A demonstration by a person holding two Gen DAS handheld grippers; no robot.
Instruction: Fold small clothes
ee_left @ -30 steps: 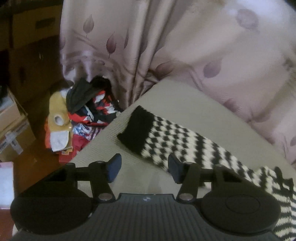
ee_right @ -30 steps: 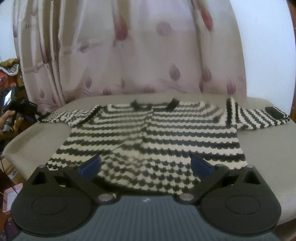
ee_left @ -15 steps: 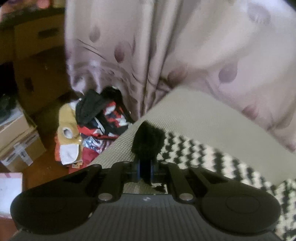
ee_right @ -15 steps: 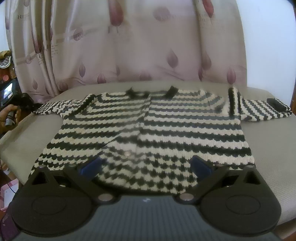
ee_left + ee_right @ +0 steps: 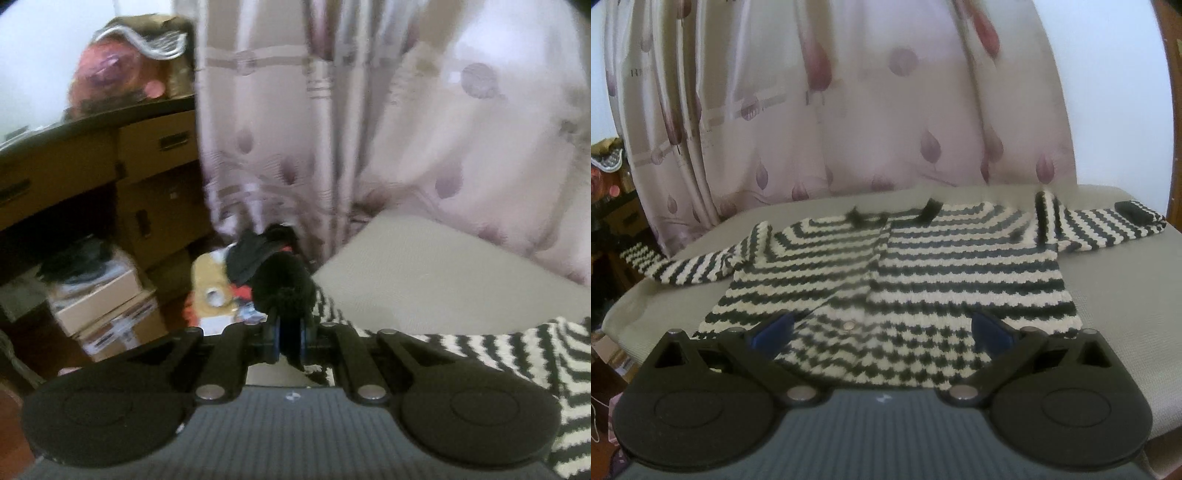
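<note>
A black-and-cream striped knit sweater (image 5: 897, 273) lies spread flat on a beige cushion (image 5: 1126, 295), both sleeves stretched out. In the left wrist view my left gripper (image 5: 289, 338) is shut on the sleeve's black cuff (image 5: 284, 284), lifted off the cushion; the striped sleeve (image 5: 517, 350) trails to the right. From the right wrist view that raised left sleeve (image 5: 676, 267) hangs over the cushion's left edge. My right gripper (image 5: 882, 330) is open above the sweater's bottom hem, with nothing between its fingers.
A pink leaf-print curtain (image 5: 849, 110) hangs behind the cushion. Left of the cushion, on the floor, sit a pile of colourful clothes (image 5: 221, 291), cardboard boxes (image 5: 107, 310) and a wooden desk (image 5: 96, 155). The cushion's (image 5: 424, 277) edge drops off at the left.
My left gripper closed on the black cuff and lifted it, tilting upward. The left sleeve now rises off the cushion. The right gripper kept its place, open.
</note>
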